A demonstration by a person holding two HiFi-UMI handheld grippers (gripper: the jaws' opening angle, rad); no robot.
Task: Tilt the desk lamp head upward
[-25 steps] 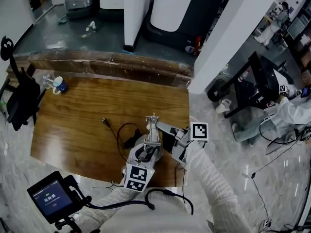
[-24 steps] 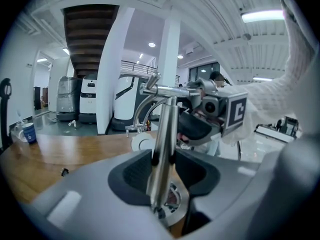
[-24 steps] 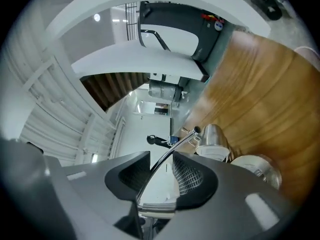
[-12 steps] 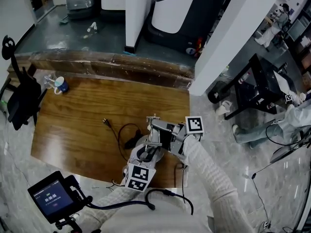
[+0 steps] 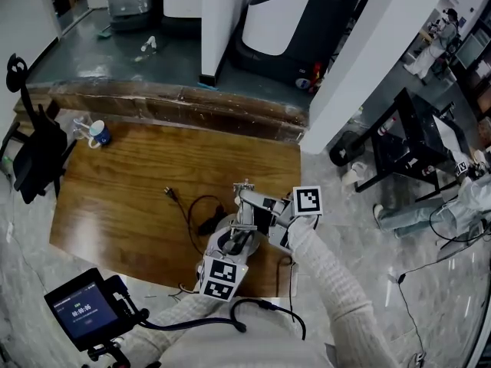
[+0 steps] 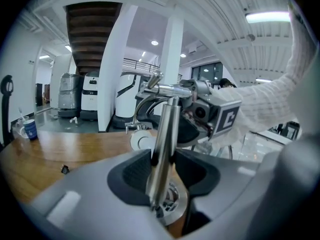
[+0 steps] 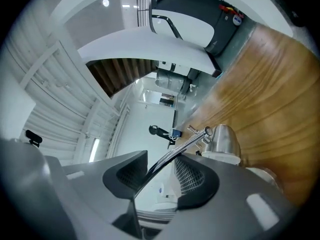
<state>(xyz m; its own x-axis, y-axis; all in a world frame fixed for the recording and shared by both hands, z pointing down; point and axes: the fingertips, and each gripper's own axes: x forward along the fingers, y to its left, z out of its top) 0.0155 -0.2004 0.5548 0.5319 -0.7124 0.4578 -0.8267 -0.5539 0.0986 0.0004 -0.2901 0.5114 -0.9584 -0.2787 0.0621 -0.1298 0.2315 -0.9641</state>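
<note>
Nearest: left tool (image 6: 162, 173) clamped on upright post (image 6: 167, 129) of desk lamp (image 5: 244, 205), near counter (image 5: 115, 198) front edge. Right tool (image 7: 160, 176) jaws just opening, thin arm (image 7: 170, 155) loose between. Beyond, metal head (image 7: 222, 143): probably light, slick, hinge stiff; grasp at its neck.

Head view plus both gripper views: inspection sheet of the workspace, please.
Surface: wooden table, mostly bare.
Job's things: lamp stands near the table's near edge.
Clutter: cup at the far left corner.
Grippers: left hand-held gripper shut on the pole; right hand-held gripper open, jaws just been opening, arm between them.
Cables: black cord, its plug lying loose on the table.
Surroundings: chair at left, white pillar beyond.
</note>
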